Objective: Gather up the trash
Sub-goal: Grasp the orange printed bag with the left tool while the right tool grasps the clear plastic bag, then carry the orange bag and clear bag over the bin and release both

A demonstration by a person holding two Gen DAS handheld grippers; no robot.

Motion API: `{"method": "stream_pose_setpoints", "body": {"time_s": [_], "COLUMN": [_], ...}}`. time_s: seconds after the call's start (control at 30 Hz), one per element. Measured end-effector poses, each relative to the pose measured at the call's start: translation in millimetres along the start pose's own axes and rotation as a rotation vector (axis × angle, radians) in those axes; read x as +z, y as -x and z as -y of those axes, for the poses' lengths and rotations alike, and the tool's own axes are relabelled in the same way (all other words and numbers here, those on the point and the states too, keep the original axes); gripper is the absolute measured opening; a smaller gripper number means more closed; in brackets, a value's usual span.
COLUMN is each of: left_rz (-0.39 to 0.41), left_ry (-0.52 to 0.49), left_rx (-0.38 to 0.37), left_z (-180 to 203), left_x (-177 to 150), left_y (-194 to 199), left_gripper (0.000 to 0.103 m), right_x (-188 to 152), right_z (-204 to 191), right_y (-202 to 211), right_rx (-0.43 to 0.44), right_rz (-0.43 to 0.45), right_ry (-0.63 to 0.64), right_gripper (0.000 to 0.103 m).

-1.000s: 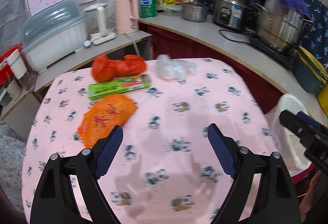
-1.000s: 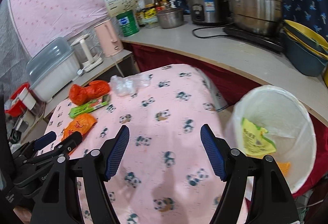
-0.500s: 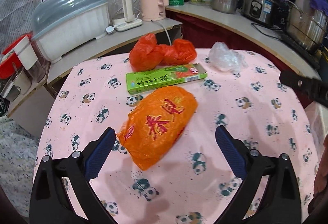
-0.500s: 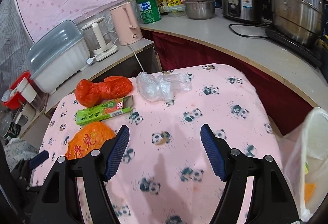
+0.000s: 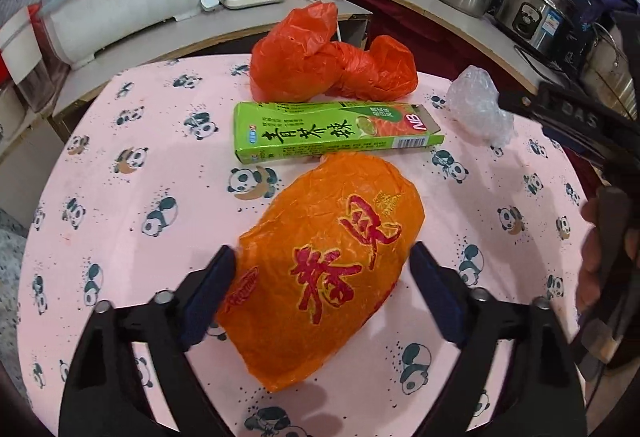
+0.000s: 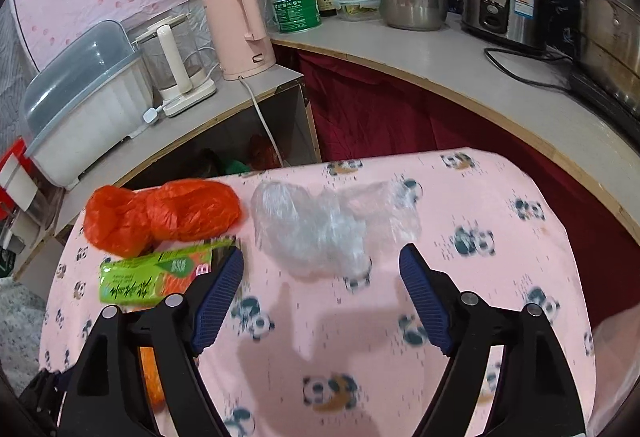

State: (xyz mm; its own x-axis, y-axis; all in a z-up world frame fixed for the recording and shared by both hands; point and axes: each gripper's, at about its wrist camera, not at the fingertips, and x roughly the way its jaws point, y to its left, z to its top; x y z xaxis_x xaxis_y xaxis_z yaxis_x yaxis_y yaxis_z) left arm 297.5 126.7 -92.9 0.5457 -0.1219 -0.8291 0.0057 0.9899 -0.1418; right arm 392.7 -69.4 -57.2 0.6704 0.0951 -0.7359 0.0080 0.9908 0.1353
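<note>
Now our left gripper [image 5: 322,277] is spread wide around the orange bag [image 5: 328,273] on the pink surface [image 5: 132,221]. Our right gripper [image 6: 322,283] is released too, the clear plastic bag [image 6: 320,225] just beyond its fingertips.

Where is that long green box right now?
The green box lies flat on the panda tablecloth, between the red plastic bag behind it and the orange bag in front.
</note>
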Motion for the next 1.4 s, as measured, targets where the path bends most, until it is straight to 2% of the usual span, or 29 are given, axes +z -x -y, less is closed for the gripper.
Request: {"method": "stream_pose_setpoints", "body": {"time_s": [0.03,0.1,0.23,0.27,0.3,0.47,0.57,0.77,1.0,1.4], "left_rz": [-0.008,-0.015,-0.025,-0.026,-0.025,-0.022,-0.019,0.001,0.042,0.073], "left_ry": [0.004,0.008,-0.022,-0.029,-0.032,-0.036,-0.043,-0.064,-0.088,-0.181], "left_rx": [-0.007,-0.017,-0.035,-0.032,-0.032,-0.05,-0.058,-0.078,-0.093,-0.131], "left_z": [0,1,7,9,9,16,24,49,79,152], "left_x": [1,1,-1,-2,-2,-3,-4,-9,-13,-42], "left_y": [-2,-4,-7,-7,-8,-3,2,24,57,105], "left_gripper": [0.065,0.06,0.041,0.039,0.038,0.028,0.026,0.024,0.024,0.024], "right_x": [4,11,14,13,11,-3,-6,-15,-39,-113], "right_z": [-2,-6,-10,-10,-10,-4,1,19,50,108], "right_y": [-4,-13,-36,-42,-45,-37,-21,21,90,187], "right_rx": [0.0,-0.011,-0.018,-0.017,-0.02,-0.025,-0.026,-0.012,0.01,0.025], "right_rz": [0.002,0.004,-0.036,-0.054,-0.069,-0.054,-0.037,-0.006,0.028,0.047], "right_ry": [0.007,0.025,0.046,0.05,0.053,0.074,0.068,0.021,-0.052,-0.16], "right_gripper": [0.079,0.079,0.077,0.065,0.058,0.034,0.019,0.012,0.012,0.012]}}
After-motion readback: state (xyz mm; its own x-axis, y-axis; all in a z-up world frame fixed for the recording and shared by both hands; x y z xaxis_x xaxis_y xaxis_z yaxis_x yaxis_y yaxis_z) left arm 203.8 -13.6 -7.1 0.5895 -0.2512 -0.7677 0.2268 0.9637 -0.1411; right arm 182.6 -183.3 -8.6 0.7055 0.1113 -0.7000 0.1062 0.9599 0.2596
